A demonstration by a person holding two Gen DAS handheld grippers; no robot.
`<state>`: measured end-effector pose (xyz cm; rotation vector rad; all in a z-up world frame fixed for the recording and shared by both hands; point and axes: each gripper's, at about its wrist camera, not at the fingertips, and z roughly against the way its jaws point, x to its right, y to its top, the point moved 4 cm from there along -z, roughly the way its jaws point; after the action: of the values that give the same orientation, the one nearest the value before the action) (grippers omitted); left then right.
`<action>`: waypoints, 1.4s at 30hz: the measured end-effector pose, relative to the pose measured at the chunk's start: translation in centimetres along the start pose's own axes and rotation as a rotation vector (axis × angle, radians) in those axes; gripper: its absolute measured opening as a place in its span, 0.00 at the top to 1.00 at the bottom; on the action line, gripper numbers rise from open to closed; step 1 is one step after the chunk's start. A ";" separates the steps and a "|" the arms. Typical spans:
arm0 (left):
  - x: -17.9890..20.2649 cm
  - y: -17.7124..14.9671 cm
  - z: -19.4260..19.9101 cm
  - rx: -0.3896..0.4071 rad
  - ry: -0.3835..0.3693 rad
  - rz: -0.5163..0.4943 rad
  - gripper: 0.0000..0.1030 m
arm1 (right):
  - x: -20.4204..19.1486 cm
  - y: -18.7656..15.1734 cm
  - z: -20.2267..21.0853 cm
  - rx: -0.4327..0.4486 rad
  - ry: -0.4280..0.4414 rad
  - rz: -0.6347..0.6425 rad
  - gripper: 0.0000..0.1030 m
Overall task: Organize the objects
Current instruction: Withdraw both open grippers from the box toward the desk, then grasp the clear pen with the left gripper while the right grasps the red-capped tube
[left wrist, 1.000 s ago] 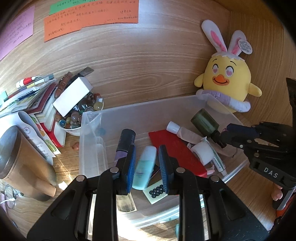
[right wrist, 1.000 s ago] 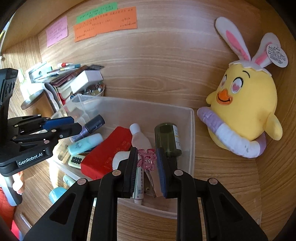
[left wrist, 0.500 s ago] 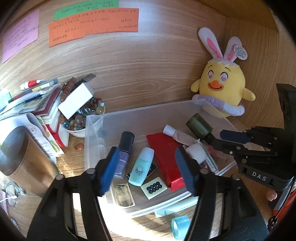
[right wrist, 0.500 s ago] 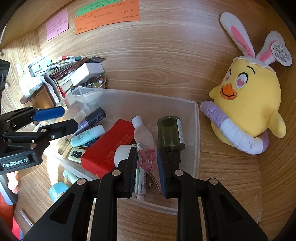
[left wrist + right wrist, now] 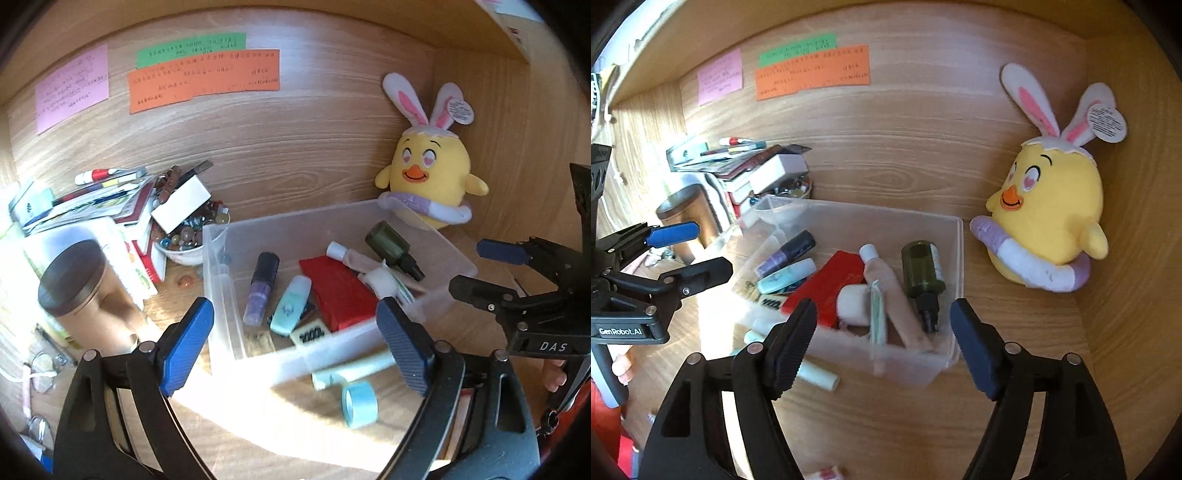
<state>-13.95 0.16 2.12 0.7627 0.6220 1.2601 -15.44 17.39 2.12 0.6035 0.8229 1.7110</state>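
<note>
We hold the left gripper (image 5: 295,349) and right gripper (image 5: 882,345) spread wide and empty. The clear plastic bin (image 5: 332,347) at mid-desk holds most toiletries; a mint tube (image 5: 351,371) and blue tape roll (image 5: 360,398) lie outside its front wall. Readable markings: "DAS", "GenRobot.AI".

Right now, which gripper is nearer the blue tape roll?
Left. The blue tape roll lies on the desk just ahead of the open left gripper, outside the clear bin. The open right gripper faces the bin's other end.
</note>
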 end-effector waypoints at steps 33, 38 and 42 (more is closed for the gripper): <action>4.5 -15.8 4.3 -0.239 -0.123 -0.102 0.17 | -5.3 -12.6 2.0 -0.164 0.052 -0.056 0.38; 4.2 -15.4 4.2 -0.214 -0.107 -0.083 0.46 | -6.2 -12.7 1.8 -0.149 0.035 0.006 0.64; 3.1 -15.1 4.2 -0.210 -0.074 -0.045 0.77 | -6.2 -12.6 1.8 -0.142 0.054 0.023 0.84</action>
<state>-1.00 0.63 -7.28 0.6143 0.4368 1.2280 -4.72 13.96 -6.49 0.4732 0.7272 1.7965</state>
